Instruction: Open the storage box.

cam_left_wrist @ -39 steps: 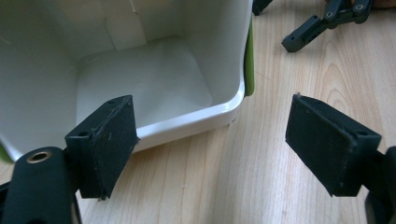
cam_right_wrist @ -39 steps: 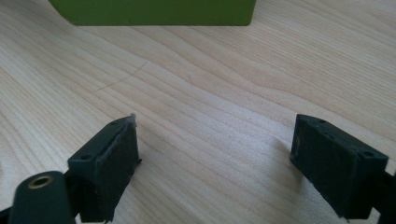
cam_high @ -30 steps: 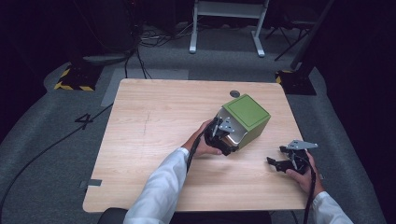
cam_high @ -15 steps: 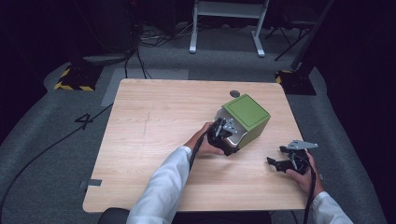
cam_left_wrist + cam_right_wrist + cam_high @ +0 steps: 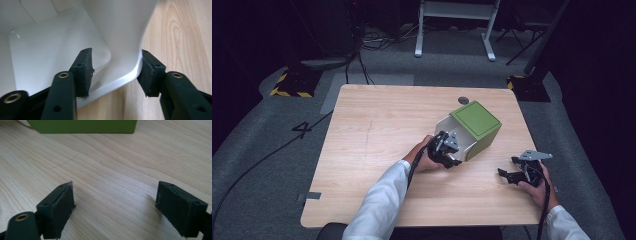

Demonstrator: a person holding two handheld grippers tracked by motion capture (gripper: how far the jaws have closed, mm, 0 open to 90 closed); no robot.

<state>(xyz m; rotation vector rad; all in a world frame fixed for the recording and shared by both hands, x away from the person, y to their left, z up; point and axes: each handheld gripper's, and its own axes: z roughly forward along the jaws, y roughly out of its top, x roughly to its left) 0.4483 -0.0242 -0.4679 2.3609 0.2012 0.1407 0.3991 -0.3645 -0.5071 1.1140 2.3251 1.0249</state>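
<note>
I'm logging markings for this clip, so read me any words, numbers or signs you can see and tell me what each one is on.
"4": dark numeral on the grey floor, left of the table.
Nothing readable on the green and white bin, the table or either gripper.

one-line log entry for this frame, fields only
left gripper: fingers open, straddling wall of green box | box: on its side, white inside | right gripper: open, empty, over table

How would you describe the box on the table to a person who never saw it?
On the wooden table, look right of the middle, just ahead of the left gripper. The box lies tipped on its side there. It is green outside and white inside, its opening facing the person.
</note>
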